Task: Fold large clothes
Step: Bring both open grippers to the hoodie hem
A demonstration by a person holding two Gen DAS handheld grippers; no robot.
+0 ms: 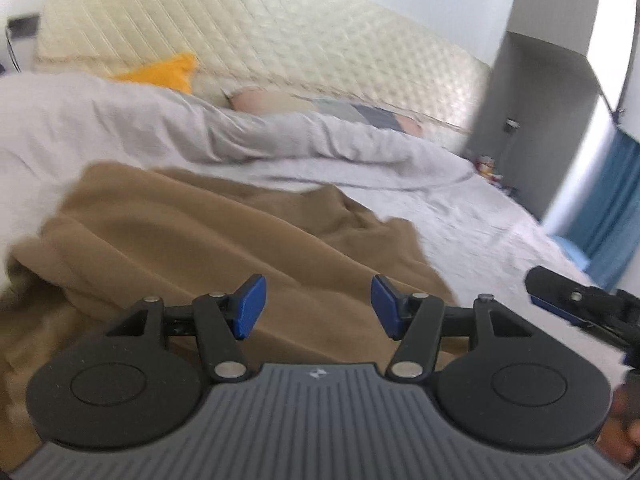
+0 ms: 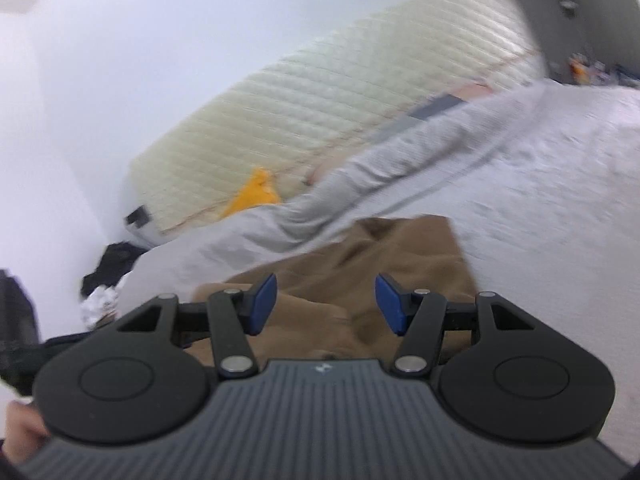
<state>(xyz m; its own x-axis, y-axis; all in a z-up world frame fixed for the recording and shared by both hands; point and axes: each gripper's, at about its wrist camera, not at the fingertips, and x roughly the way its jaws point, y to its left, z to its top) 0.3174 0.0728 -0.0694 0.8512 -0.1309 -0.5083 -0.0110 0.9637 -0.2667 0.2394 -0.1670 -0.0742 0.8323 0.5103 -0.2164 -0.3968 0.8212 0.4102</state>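
Observation:
A crumpled tan garment (image 1: 208, 236) lies on the white bed (image 1: 480, 232); it also shows in the right wrist view (image 2: 400, 252). A light grey long-sleeved garment (image 1: 132, 120) lies spread behind it, its sleeve (image 2: 400, 168) stretching toward the headboard. My left gripper (image 1: 318, 306) is open and empty just above the tan garment. My right gripper (image 2: 326, 304) is open and empty over the same garment; its tip shows at the right edge of the left wrist view (image 1: 576, 298).
A cream quilted headboard (image 1: 256, 28) stands behind the bed, with an orange cloth (image 1: 164, 72) against it. A grey cabinet (image 1: 532, 120) and a blue curtain (image 1: 616, 208) stand at the right. Dark clothes (image 2: 112, 264) lie beside the bed by the wall.

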